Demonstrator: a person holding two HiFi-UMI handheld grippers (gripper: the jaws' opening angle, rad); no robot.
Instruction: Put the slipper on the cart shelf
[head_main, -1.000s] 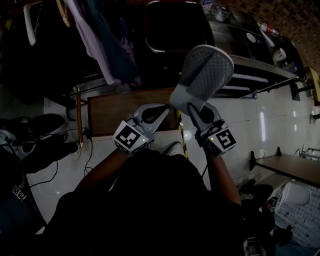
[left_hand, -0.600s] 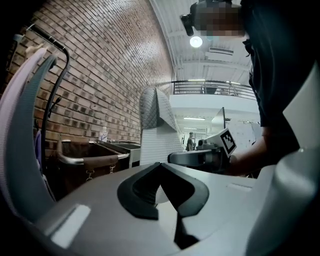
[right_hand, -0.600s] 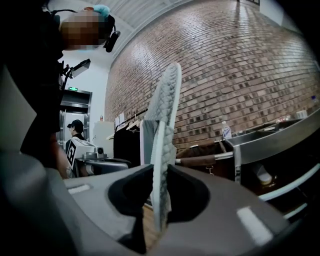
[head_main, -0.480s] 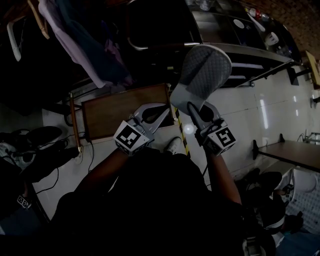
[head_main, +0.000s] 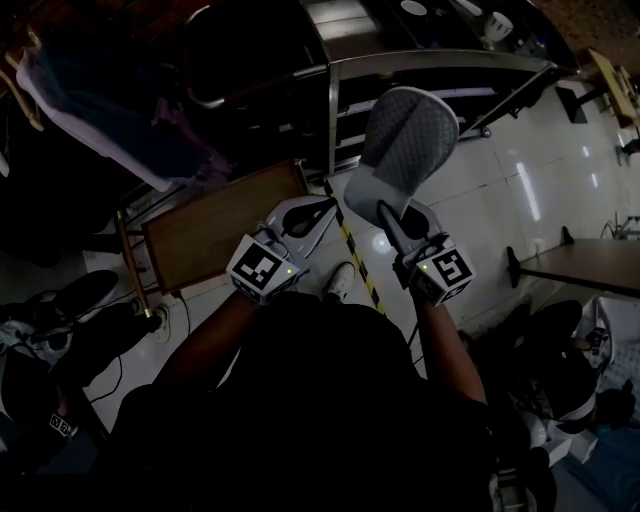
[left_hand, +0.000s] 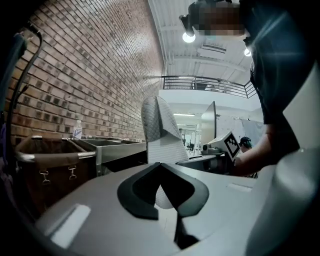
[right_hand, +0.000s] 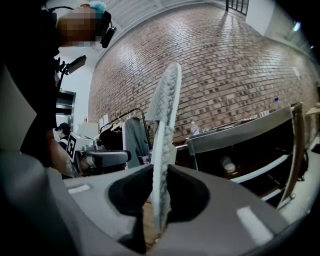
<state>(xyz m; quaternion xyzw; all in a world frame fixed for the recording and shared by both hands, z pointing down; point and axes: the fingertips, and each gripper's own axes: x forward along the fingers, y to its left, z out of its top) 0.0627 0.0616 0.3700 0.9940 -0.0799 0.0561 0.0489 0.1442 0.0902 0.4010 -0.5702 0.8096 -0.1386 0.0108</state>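
The cart (head_main: 430, 60) is running off the top edge; left of it, hanging clothes (head_main: 95, 110) are dissolving into darkness.

**Person in black, with grey tongs**

The person wears a black top (head_main: 320, 400) with short sleeves. A dark camera rig (right_hand: 106, 31) is strapped to the head. The left tongs (head_main: 328, 210) and right tongs (head_main: 402, 212) look alike. Each has a smooth, pale grey shell tapering to two curved jaws lined with black pads. Behind each pair is a white cube, the left cube (head_main: 263, 270) and the right cube (head_main: 446, 270). Their visible faces carry black square markers, and a small green light glows at each cube's edge.
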